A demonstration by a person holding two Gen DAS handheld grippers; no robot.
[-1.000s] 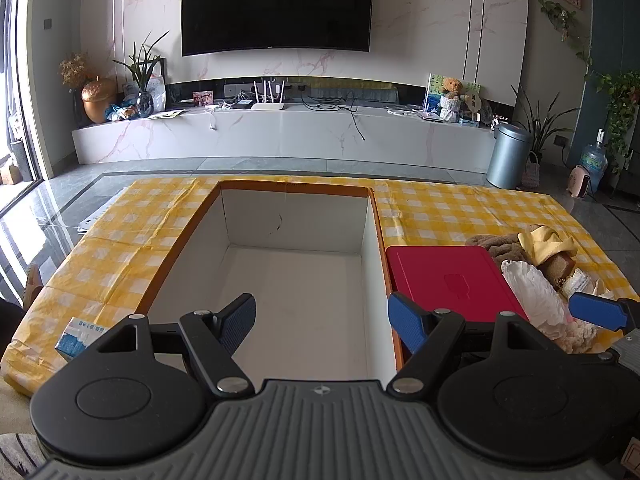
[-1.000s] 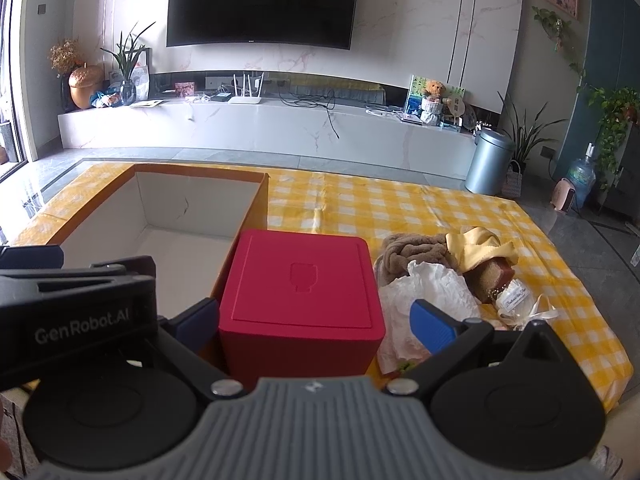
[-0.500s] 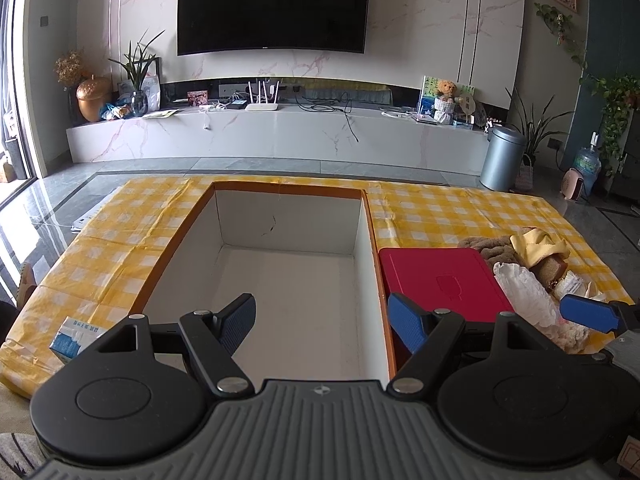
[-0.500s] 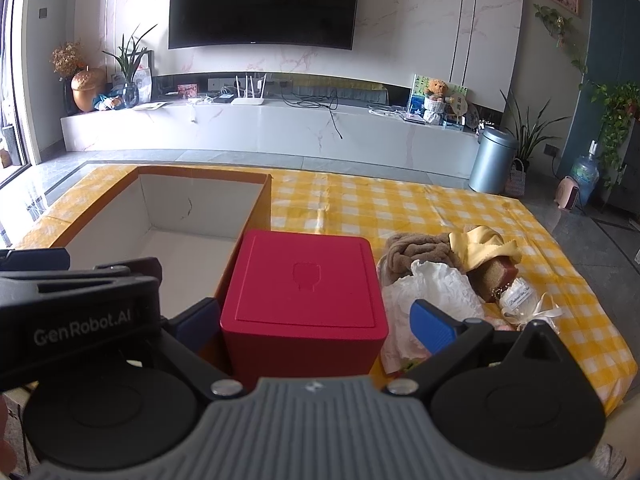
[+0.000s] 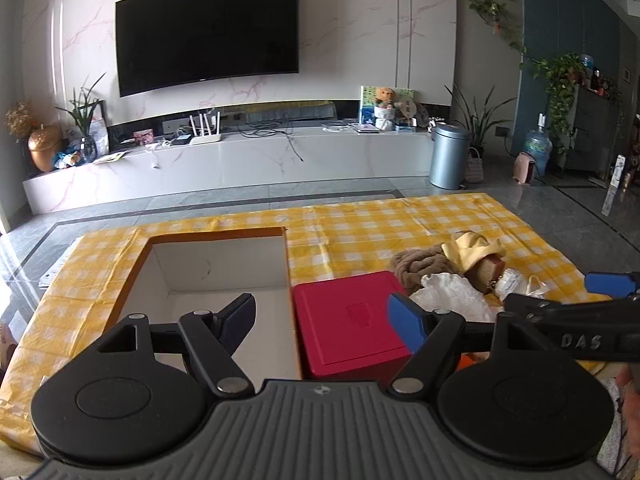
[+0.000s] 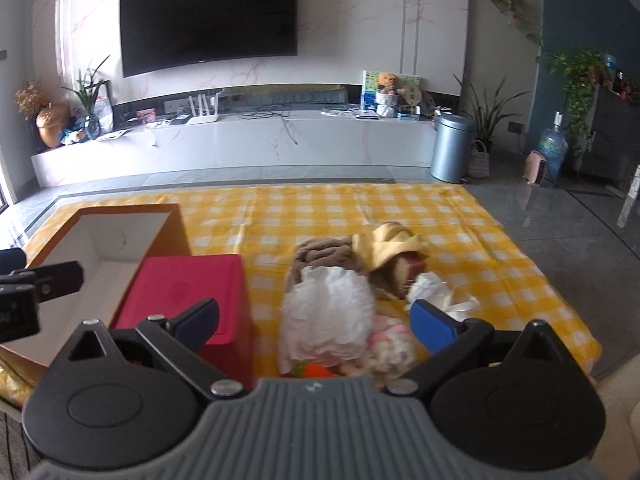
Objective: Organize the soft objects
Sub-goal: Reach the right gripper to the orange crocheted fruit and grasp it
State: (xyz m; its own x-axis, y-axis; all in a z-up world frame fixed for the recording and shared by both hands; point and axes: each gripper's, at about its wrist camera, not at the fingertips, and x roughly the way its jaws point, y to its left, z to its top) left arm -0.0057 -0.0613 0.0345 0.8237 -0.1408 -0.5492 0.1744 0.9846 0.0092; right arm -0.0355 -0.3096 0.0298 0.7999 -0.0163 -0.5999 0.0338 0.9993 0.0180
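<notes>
Both grippers have swung rightward since the earlier frames: the right gripper (image 6: 314,322) now faces the heap of soft objects (image 6: 344,292) instead of the red box (image 6: 188,292), and the left gripper (image 5: 322,320) now straddles the seam between the open cardboard box (image 5: 216,264) and the red box. Both sets of fingers stand wide with nothing between them. The heap lies on the yellow checked surface (image 6: 320,216) just right of the red box, its long axis running away from the cameras: white crinkled cloth nearest, brown knit and yellow fabric behind. The right view is motion-blurred; something orange and something pink at the heap's near end are half hidden behind the gripper body and cannot be identified.
</notes>
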